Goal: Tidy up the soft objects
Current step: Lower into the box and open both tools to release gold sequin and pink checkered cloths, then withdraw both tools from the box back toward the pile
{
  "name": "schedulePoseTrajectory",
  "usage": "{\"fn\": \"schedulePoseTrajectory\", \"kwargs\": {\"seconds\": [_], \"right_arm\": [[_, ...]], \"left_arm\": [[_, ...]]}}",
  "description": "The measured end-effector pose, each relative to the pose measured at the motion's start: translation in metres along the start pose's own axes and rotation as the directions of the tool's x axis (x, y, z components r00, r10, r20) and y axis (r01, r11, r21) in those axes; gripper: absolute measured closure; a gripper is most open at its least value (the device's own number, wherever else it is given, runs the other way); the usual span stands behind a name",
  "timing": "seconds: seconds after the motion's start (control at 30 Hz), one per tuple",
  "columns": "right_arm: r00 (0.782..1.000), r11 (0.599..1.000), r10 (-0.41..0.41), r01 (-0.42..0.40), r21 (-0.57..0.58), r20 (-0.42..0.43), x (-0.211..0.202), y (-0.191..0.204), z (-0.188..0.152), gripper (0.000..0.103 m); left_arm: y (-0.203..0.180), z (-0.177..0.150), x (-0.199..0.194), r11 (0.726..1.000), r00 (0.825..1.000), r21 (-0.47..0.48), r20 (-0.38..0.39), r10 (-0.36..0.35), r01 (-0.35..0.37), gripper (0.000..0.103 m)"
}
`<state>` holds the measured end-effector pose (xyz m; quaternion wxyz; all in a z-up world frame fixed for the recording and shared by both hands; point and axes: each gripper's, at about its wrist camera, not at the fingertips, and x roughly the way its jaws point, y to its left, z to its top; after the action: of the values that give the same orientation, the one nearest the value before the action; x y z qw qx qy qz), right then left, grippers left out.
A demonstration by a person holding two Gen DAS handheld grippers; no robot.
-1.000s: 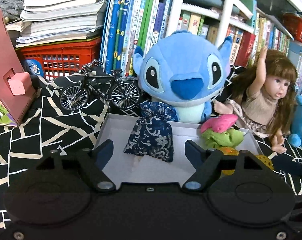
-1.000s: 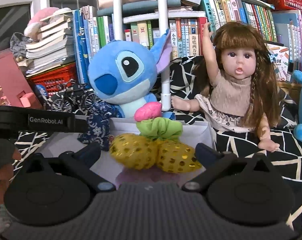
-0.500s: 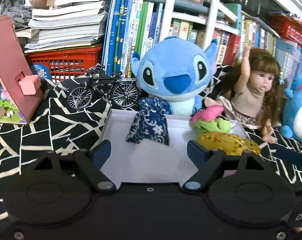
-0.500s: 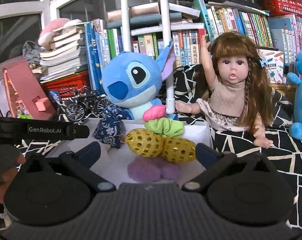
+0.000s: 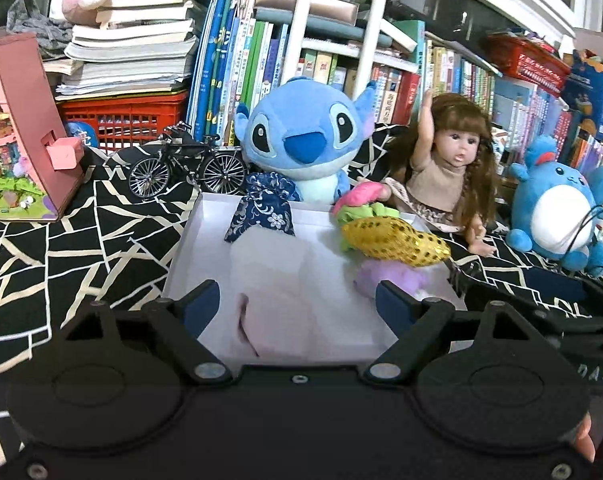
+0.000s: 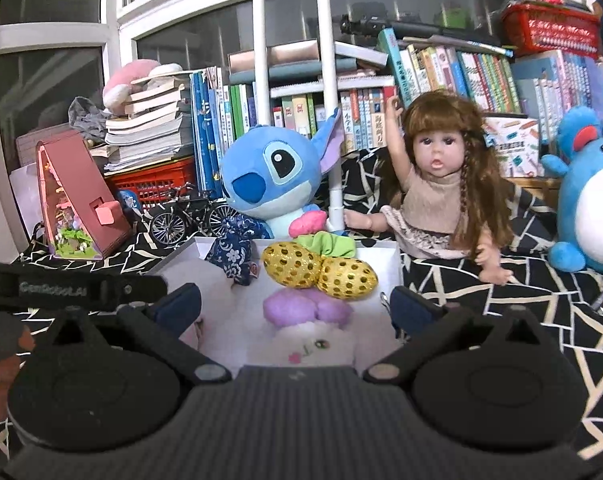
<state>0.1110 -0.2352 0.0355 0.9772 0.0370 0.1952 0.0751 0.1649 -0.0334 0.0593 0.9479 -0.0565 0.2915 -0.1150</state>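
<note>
A white box (image 5: 189, 240) on the patterned cloth holds soft things. A blue floral pouch (image 5: 261, 212) leans at its back. Beside the pouch lie a pink and green scrunchie (image 5: 361, 200) and a gold sequin piece (image 5: 397, 236). A white plush with purple ears (image 6: 313, 344) lies at the front. My left gripper (image 5: 297, 304) hovers over the box's near end, jaws opening, its pads clear of the pale plush (image 5: 281, 280) below. My right gripper (image 6: 295, 306) stands open on either side of the plush's purple ears (image 6: 305, 308) without pressing them.
Behind the box sit a blue plush (image 5: 301, 140), a doll (image 5: 449, 172) and a model bicycle (image 5: 185, 168). A second blue plush (image 5: 553, 216) is at the right, a pink model house (image 5: 25, 132) at the left. Bookshelves and a red crate (image 5: 121, 116) close the back.
Both grippers have drawn back from the box, so more of it shows. The white plush with purple ears has come into view at the front. The left jaws stand a little wider.
</note>
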Motion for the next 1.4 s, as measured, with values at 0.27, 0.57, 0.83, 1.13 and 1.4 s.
{"fn": "schedulePoseTrajectory", "kwargs": {"seconds": [0.27,0.57,0.83,1.13,1.4], "right_arm": [[1.000,1.000,-0.013,0.012,0.023,0.028,-0.025,-0.001,-0.017,0.000],[0.998,0.998,-0.060,0.060,-0.020,0.013,-0.044,0.012,-0.047,0.000],[0.996,0.996,-0.084,0.084,0.020,0.002,-0.060,0.014,-0.065,0.000],[0.993,0.990,-0.110,0.114,0.081,-0.051,-0.068,0.013,-0.080,0.000],[0.989,0.983,-0.134,0.140,0.119,-0.057,-0.075,0.012,-0.100,0.000]], "left_arm": [[-0.006,-0.033,-0.034,1.000,0.999,0.008,0.029,0.015,-0.015,0.016],[0.000,-0.078,-0.062,0.998,0.998,-0.028,0.035,0.050,-0.049,0.015],[-0.001,-0.104,-0.075,0.997,0.996,-0.011,0.056,0.071,-0.070,0.014],[0.000,-0.117,-0.082,0.998,0.997,0.013,0.046,0.054,-0.054,0.013],[0.006,-0.124,-0.092,0.997,0.996,0.045,0.071,0.057,-0.060,0.008]]}}
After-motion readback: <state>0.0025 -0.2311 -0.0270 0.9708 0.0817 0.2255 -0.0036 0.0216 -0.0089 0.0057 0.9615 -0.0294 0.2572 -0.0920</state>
